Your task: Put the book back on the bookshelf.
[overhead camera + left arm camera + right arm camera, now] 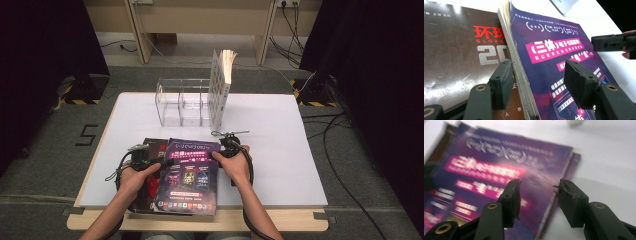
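I have the purple magazine (188,176) lying flat at the near edge of the white tabletop (280,150), on top of a dark magazine (148,150) whose cover sticks out to its left. My left gripper (159,164) sits at the purple magazine's left edge. In the left gripper view its jaws stand apart on either side of that edge: one jaw is down over the dark magazine (461,50), the other is over the purple cover (549,57), and I see a gap between the pads and the pages, so it is open and not clamped. My right gripper (222,150) is at the magazine's far right corner. In the right gripper view, which is blurred, its jaws are spread wide astride the right edge of the purple magazine (499,170), with one jaw over the cover and the other over bare tabletop (604,157); it is open too. Farther away, near the middle of the tabletop, a clear acrylic rack (181,102) stands with one book (220,87) upright at its right end.
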{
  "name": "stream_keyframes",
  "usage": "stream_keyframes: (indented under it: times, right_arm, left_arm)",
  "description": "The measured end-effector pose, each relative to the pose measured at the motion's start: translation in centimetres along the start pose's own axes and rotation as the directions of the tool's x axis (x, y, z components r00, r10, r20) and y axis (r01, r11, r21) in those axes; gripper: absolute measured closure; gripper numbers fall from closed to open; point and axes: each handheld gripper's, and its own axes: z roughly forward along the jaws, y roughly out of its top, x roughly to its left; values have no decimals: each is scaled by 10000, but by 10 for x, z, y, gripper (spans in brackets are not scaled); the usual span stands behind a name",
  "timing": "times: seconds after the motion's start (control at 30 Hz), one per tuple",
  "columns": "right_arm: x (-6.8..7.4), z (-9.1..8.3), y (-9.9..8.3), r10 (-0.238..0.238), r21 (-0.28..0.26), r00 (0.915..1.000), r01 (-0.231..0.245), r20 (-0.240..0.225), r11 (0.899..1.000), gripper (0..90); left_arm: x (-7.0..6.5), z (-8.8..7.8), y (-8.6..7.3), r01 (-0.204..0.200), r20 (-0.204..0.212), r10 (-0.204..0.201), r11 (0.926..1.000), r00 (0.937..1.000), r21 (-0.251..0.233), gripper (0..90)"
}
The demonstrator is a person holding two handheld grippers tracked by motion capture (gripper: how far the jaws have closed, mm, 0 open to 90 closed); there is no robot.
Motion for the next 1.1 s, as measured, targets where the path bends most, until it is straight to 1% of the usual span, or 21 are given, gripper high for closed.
stream_keyframes:
  times: [0.03,0.1,0.17,0.3,0.47,0.5,0.57,0.6,0.63,0.67,0.7,0.77,0.83,0.9,0.93,0.97,1.07,1.1]
  right_arm:
    - [0,0,1,-30,-30,10000,30,-23,10000,516]
    - [0,2,3,-69,86,9999,68,105,9999,508]
    - [0,4,2,-15,190,9998,11,178,9998,504]
    - [-1,4,1,59,111,9999,-60,131,9999,499]
    - [0,4,1,54,126,9998,-57,211,9999,512]
    - [1,5,1,-23,136,9995,19,315,9999,523]
    - [2,4,1,-41,170,9995,35,320,9998,528]
    - [2,4,0,-18,208,9996,11,295,9998,543]
    - [2,4,0,30,280,10000,-32,77,9996,550]
    - [2,5,-1,109,356,9999,-104,-118,9993,552]
    - [4,5,-1,48,372,9999,-44,-117,9993,552]
    - [9,6,-1,-162,427,9998,157,118,9990,533]
    - [11,7,-1,-240,443,9996,234,137,9987,526]
    - [11,7,0,-141,492,9998,135,111,9987,520]
    - [10,8,0,-262,448,9996,259,76,9987,516]
    - [11,8,0,-195,462,9998,190,93,9988,506]
    - [12,8,0,-205,420,9997,201,90,9989,470]
    - [14,9,0,-252,353,9996,247,158,9991,458]
  left_arm:
    - [0,0,0,-3,-7,3,10000,10000,-9,400]
    - [0,-1,0,16,16,-16,10000,10000,-37,400]
    - [0,-2,1,3,15,-3,10000,10000,-49,400]
    - [1,1,1,2,-11,-2,10000,10000,-8,406]
    - [0,3,0,-36,-36,36,10000,10000,28,419]
    - [0,3,0,-21,-52,22,10000,10000,40,423]
    - [0,3,0,-38,-101,38,10000,9999,50,425]
    - [0,3,1,-26,-138,27,10000,9999,57,427]
    - [0,3,1,-83,-274,85,9999,9996,83,414]
    - [1,2,1,-133,-362,134,9999,9993,41,421]
    - [2,1,1,-55,-316,57,10000,9995,41,434]
    - [3,0,2,-17,-305,18,10000,9995,38,446]
    - [3,0,2,-54,-361,56,10000,9993,45,449]
    - [3,0,2,-73,-427,76,10000,9991,60,464]
    - [3,0,2,-123,-499,127,9999,9987,84,472]
    - [3,0,2,-138,-537,142,9999,9985,64,482]
    - [4,-1,2,-59,-539,61,10000,9985,38,502]
    - [4,-1,2,-37,-549,39,10000,9985,49,513]
